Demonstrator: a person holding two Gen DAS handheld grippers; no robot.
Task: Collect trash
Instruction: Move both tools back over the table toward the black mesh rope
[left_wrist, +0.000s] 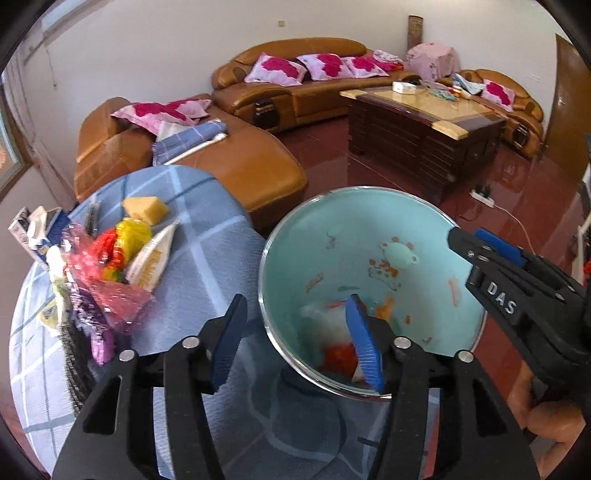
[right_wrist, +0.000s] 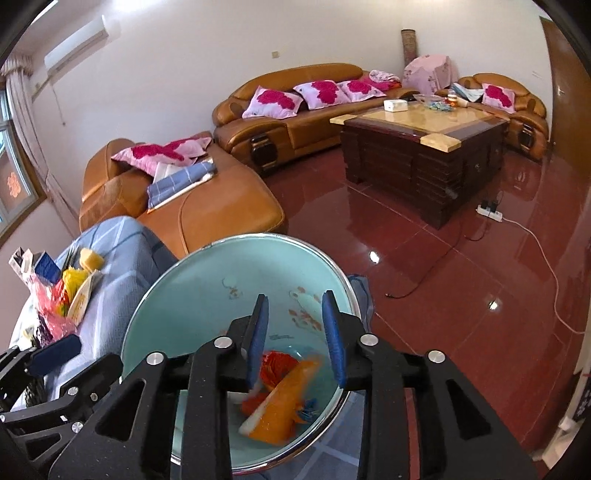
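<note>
Right wrist view: both grippers (right_wrist: 297, 339) hang with jaws apart and empty over the basin (right_wrist: 155, 306), wrappers (right_wrist: 280, 398) dropped in; next, fetch the pile (left_wrist: 110, 266) on the surface (left_wrist: 207, 258).

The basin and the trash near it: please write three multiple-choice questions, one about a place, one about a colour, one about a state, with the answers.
1. Where is the pile of trash still to collect?
A. on the blue checked cloth
B. on the coffee table
C. on the red floor

2. What colour is the inside of the basin?
A. white
B. pale turquoise
C. brown

3. How are the right gripper's jaws?
A. shut on a wrapper
B. shut, empty
C. open, empty

Answers:
1 A, the pile of trash lies on the cloth.
2 B, the basin is turquoise inside.
3 C, the right gripper shows a gap, with the orange wrapper lying below.
</note>
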